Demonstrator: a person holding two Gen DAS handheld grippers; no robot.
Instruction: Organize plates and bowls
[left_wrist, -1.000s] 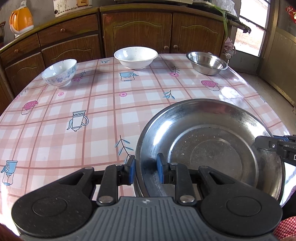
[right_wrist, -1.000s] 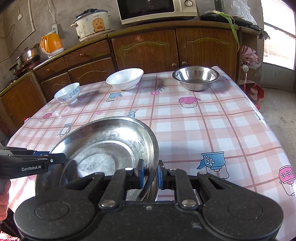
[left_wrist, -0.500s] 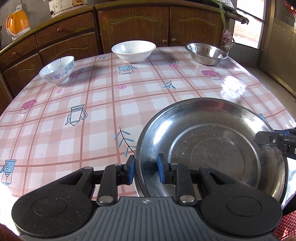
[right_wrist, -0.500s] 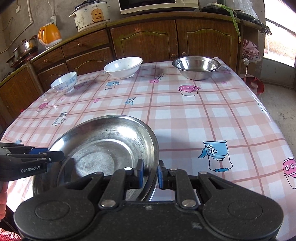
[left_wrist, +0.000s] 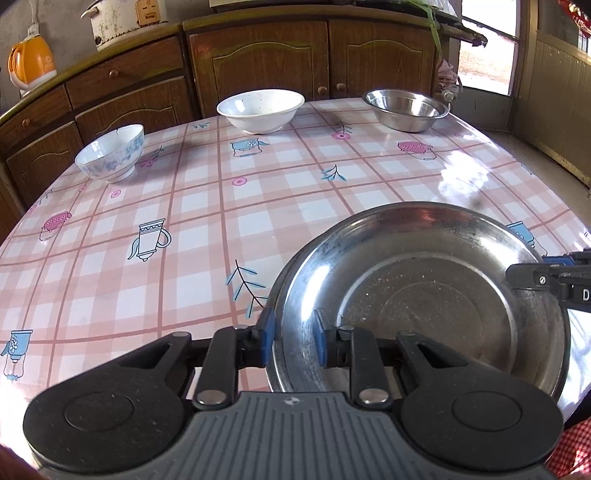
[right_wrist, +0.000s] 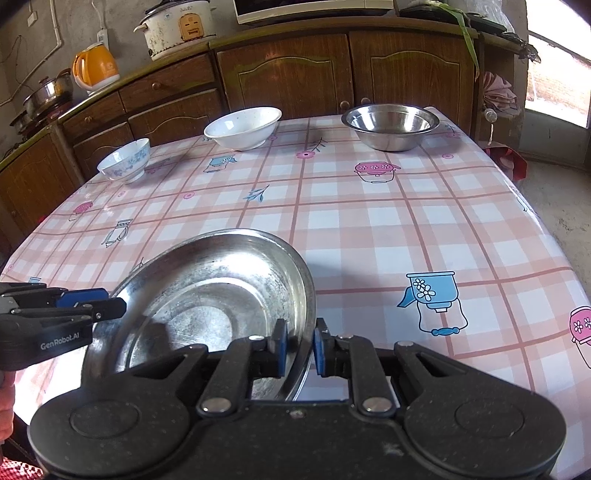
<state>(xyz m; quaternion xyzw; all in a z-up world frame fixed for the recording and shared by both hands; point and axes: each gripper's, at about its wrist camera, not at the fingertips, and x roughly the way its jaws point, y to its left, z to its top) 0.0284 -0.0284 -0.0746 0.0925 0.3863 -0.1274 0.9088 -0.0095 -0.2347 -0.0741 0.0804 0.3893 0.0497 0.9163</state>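
A wide, shallow steel plate (left_wrist: 424, 302) (right_wrist: 207, 295) is at the near edge of the table, and I hold it from both sides. My left gripper (left_wrist: 293, 332) (right_wrist: 92, 306) is shut on its left rim, one blue pad inside and one outside. On the opposite rim my right gripper (right_wrist: 299, 343) (left_wrist: 532, 277) is shut the same way. I cannot tell whether the plate rests on the cloth or hangs just above it. Along the far edge stand a small floral bowl (left_wrist: 110, 155) (right_wrist: 125, 160), a white bowl (left_wrist: 260, 110) (right_wrist: 242, 127) and a steel bowl (left_wrist: 406, 109) (right_wrist: 390, 125).
The table (left_wrist: 192, 221) wears a pink checked cloth. Wooden cabinets (right_wrist: 288, 70) run behind it, carrying an orange kettle (right_wrist: 96, 70) and a rice cooker (right_wrist: 179, 27). The floor drops away past the table's right edge (right_wrist: 554, 206). A hand (right_wrist: 5, 402) shows at lower left.
The plate stays clamped between both grippers. Only the views wobble a little; nothing was let go or taken up.
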